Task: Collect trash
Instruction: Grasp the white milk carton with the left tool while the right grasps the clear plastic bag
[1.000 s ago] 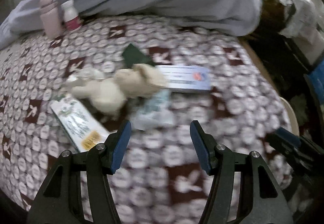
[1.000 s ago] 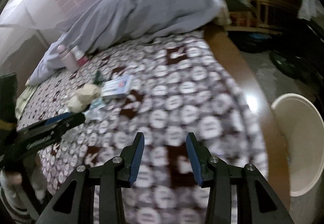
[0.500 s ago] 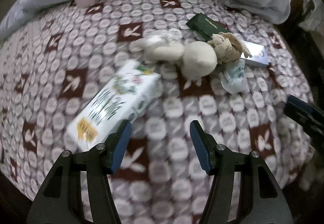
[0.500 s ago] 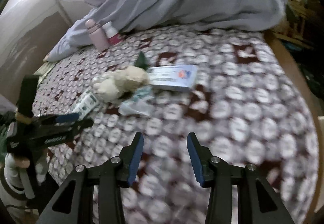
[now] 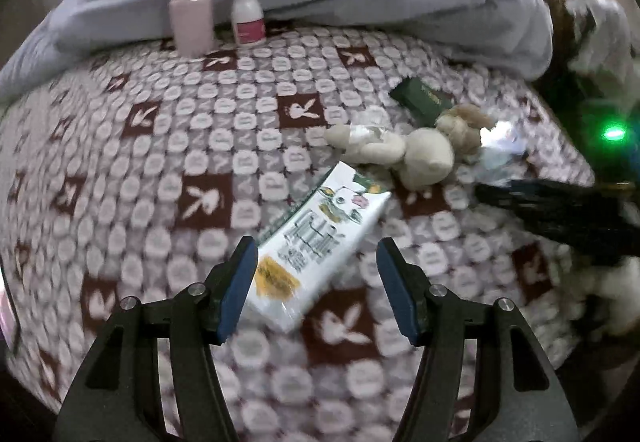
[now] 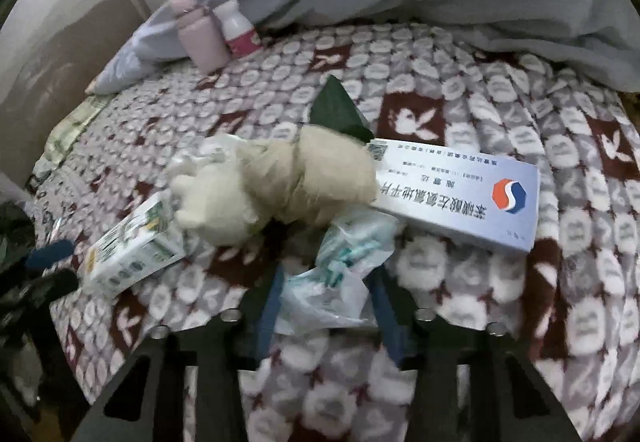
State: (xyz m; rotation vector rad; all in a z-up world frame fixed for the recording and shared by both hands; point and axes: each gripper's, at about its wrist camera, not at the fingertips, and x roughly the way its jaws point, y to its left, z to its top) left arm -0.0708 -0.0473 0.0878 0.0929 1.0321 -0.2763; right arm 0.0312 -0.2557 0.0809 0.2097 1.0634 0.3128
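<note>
Both wide tools advanced: left (image 5: 312,274) astride carton (image 5: 316,242), right (image 6: 326,302) astride wrapper (image 6: 340,274).

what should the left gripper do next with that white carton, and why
Probably ease the left gripper forward and close: its jaws stand open with the white carton's near end already between them, lying on the patterned blanket, not yet gripped.
</note>
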